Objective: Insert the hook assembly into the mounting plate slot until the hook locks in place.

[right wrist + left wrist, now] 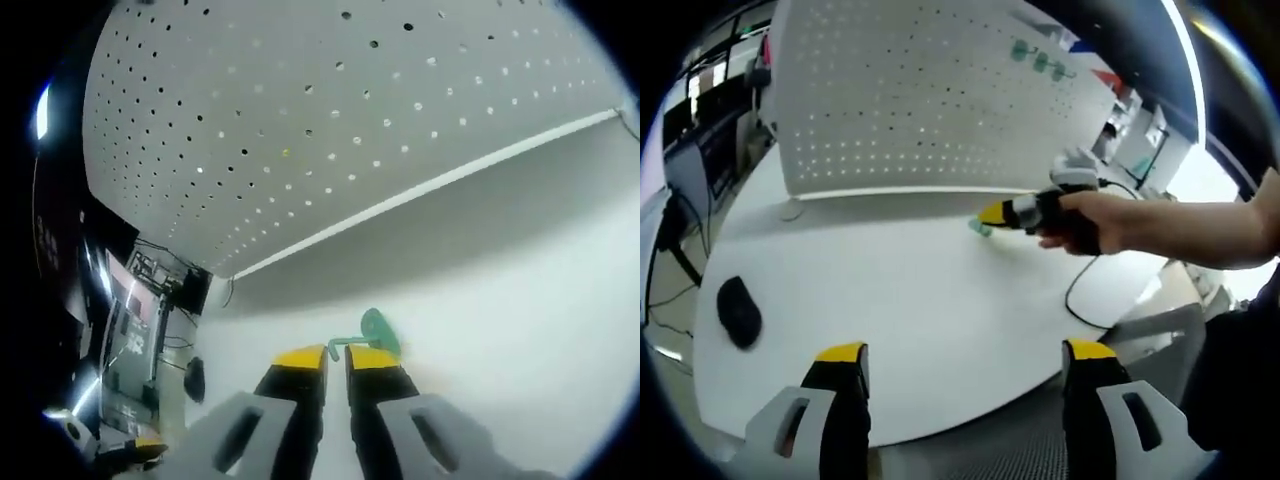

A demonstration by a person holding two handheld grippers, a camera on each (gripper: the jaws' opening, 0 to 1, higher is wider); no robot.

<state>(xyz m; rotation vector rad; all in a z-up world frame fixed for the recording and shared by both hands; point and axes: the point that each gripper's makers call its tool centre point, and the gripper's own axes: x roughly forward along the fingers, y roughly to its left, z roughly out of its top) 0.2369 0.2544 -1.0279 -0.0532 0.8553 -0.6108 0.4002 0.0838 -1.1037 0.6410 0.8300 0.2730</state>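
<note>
The left tongs (965, 365) stand wide apart over the near edge of the round white counter (890, 300), released and touching nothing. In the left gripper view the right tongs (985, 214), gripped by a person's hand (1095, 222), reach in from the right and sit low on the counter. In the right gripper view the right tongs (337, 357) are nearly closed, their yellow-tipped jaws clenched on the thin stem of a small translucent green plastic hook (375, 332), whose round end pokes out just past the tips, close above the counter.

One hook is in the tongs; three more green hooks (1040, 60) hang in a row high on the white perforated metal mounting plate (920, 100), which stands upright along the far side of the counter. One black computer mouse (738, 311) lies at the counter's left side, well apart from the hook. One black cable (1080, 290) loops over the right edge.

Around the counter lies a dim room with dark desks and equipment at the left.
</note>
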